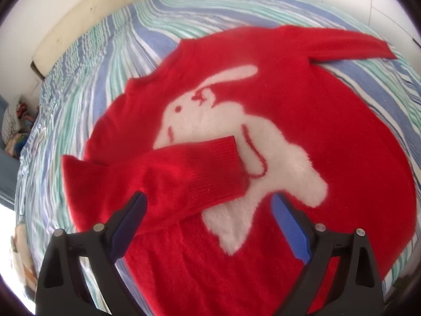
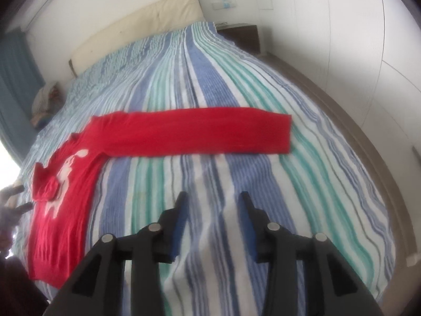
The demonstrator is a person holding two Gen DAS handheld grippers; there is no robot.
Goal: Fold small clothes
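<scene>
Jaws: left gripper (image 1: 208, 200) spread wide, right gripper (image 2: 212, 197) parted; both hold nothing.
Sweater (image 1: 329, 121): soft, light, fuzzy knit; drapes easily.
Hold: cuff of outstretched sleeve (image 2: 285, 134), at 1 o'clock from the right gripper.

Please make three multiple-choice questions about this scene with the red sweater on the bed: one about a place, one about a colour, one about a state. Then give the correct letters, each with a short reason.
1. Where does the cuff of the folded sleeve lie?
A. on the white rabbit
B. on the headboard
C. off the bed

2. What colour is the rabbit on the sweater?
A. blue
B. white
C. black

3. How does the other sleeve lie?
A. rolled up
B. folded over the chest
C. stretched out flat on the striped bedspread

Answers:
1 A, the cuff overlaps the rabbit's front.
2 B, the figure is white on red.
3 C, it extends straight out sideways from the sweater body.
</scene>
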